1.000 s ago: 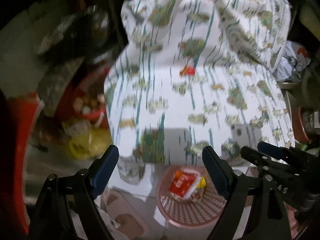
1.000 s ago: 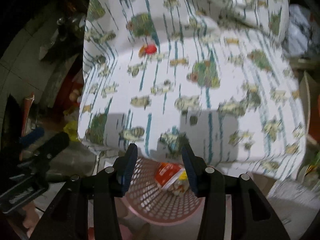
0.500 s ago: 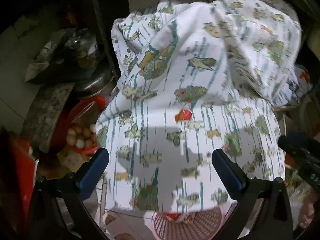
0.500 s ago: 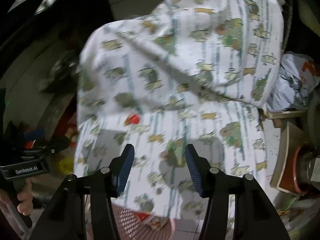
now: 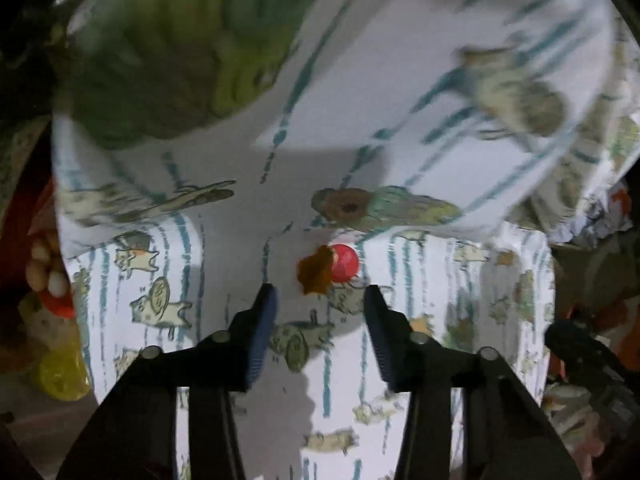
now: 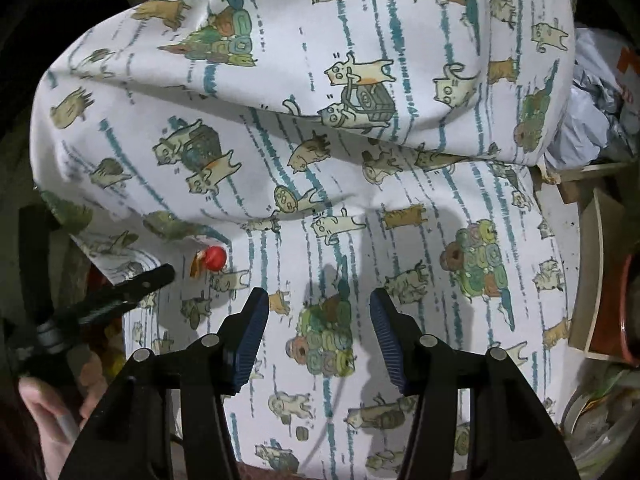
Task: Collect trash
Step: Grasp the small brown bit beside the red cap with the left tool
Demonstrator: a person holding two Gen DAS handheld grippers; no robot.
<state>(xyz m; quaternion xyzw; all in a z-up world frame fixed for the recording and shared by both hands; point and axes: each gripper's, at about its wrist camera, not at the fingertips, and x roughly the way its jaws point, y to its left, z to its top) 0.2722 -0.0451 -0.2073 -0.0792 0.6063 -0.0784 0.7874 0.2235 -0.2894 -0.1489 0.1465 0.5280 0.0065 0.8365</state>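
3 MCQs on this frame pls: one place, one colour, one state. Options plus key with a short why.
1. Where do the red ball and the orange scrap lie?
A. in a basket
B. on the cat-print cloth
C. between the right gripper's fingers

2. What colour are the stripes on the cloth?
A. teal
B. red
C. black

3. What is the left gripper doing?
A. clamped on the ball
B. open, short of the ball
C. out of view

Key:
1 B, both rest on the cloth.
2 A, teal lines run down it.
3 B, its jaws have just been closing, with nothing between them.
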